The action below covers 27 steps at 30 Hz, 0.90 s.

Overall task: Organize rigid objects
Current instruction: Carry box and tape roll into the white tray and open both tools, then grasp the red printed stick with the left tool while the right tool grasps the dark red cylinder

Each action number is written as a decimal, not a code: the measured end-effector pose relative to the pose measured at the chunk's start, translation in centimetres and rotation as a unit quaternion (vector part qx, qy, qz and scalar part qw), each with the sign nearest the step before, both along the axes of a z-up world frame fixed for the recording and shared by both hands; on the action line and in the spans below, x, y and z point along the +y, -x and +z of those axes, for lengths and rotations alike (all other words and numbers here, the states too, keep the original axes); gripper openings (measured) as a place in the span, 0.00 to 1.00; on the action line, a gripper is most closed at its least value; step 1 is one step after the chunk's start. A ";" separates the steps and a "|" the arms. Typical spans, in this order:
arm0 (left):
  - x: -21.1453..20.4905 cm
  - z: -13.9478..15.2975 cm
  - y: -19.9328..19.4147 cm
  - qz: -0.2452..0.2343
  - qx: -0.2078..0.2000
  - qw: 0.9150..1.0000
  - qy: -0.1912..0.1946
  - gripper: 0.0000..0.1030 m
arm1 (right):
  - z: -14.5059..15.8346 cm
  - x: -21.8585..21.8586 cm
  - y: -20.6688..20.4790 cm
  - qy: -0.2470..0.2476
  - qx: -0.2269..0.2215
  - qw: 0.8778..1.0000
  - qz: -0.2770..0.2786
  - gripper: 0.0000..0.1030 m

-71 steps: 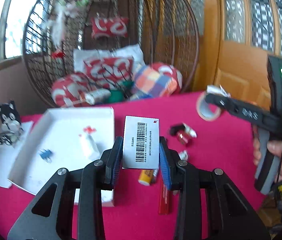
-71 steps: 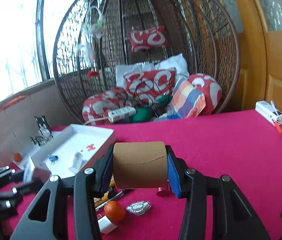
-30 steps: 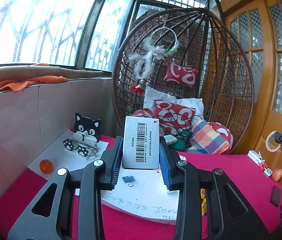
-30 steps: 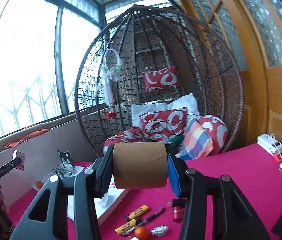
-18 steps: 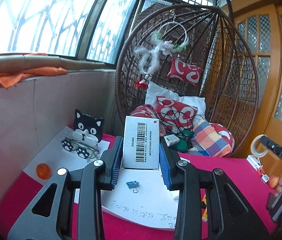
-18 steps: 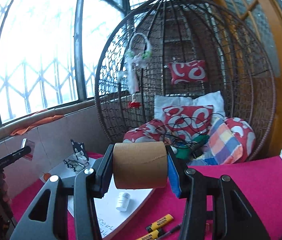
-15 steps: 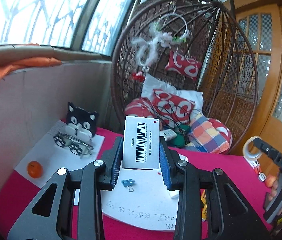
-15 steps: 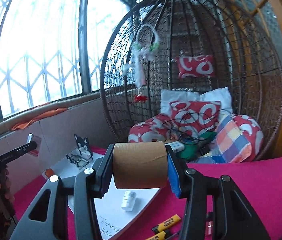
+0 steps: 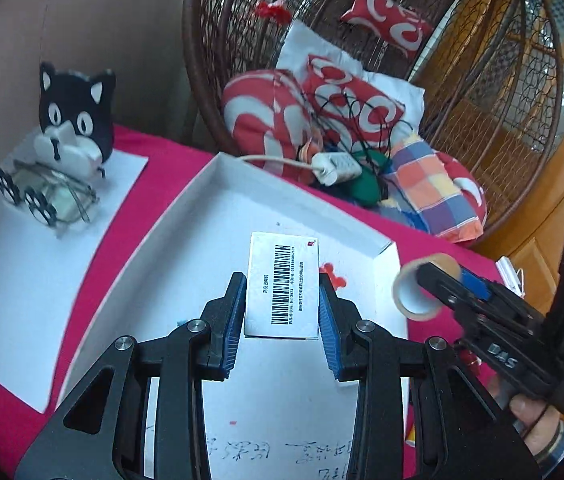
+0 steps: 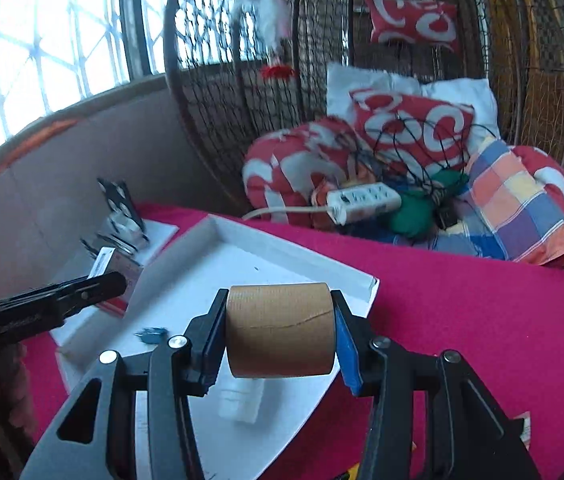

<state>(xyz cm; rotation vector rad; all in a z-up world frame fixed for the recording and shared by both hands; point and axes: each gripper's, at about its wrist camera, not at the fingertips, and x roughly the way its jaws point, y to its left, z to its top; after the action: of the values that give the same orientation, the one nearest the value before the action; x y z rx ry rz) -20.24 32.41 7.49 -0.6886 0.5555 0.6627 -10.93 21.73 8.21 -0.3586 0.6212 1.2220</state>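
Red-clothed bench [image 9: 154, 172] under me; left tool [image 9: 282, 312] clamps barcode box [image 9: 282, 284] — right tool [image 10: 280, 332] clamps tape roll [image 10: 280, 330] — above white tray [image 10: 282, 248].

The tray [image 9: 218, 184] lies on the table [image 10: 482, 312], in front of the hanging chair [image 10: 522, 80]. Cushions [image 10: 410, 128] and a power strip [image 10: 362, 200] lie in the chair. Left of the tray a sheet of paper [image 9: 22, 264] carries the cat figure [image 9: 74, 116]. The left gripper [image 9: 282, 312] holds a box [image 9: 282, 284] above the tray's middle. The right gripper [image 10: 282, 332] holds a tape roll [image 10: 280, 328] over the tray's right edge. A clip [image 10: 150, 334] and a small bottle [image 10: 242, 400] lie in the tray.
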 end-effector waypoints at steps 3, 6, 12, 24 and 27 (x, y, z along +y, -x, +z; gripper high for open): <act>0.1 -1.2 -0.2 0.005 0.008 1.000 0.006 0.33 | -2.3 1.4 -0.7 0.021 0.004 1.000 -0.013 0.47; 0.3 -1.7 -0.5 0.006 0.016 1.000 0.007 0.33 | -3.2 2.1 -0.8 0.025 0.011 1.000 -0.013 0.47; 0.7 -1.8 -0.1 0.044 0.023 0.999 -0.005 0.93 | -2.5 1.6 -0.8 -0.007 0.020 1.000 -0.018 0.97; -2.7 1.7 3.9 0.125 -0.010 0.988 -0.084 1.00 | 2.7 -4.7 0.7 -0.100 -0.036 0.993 -0.044 1.00; -4.6 2.3 4.6 0.127 -0.028 0.987 -0.094 1.00 | 3.9 -7.5 0.7 -0.128 -0.035 0.990 -0.051 1.00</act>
<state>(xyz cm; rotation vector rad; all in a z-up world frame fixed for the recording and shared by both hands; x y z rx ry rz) -24.85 27.84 9.79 -0.6031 0.3495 0.9192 -11.65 14.23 12.10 -0.1506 0.4111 1.1701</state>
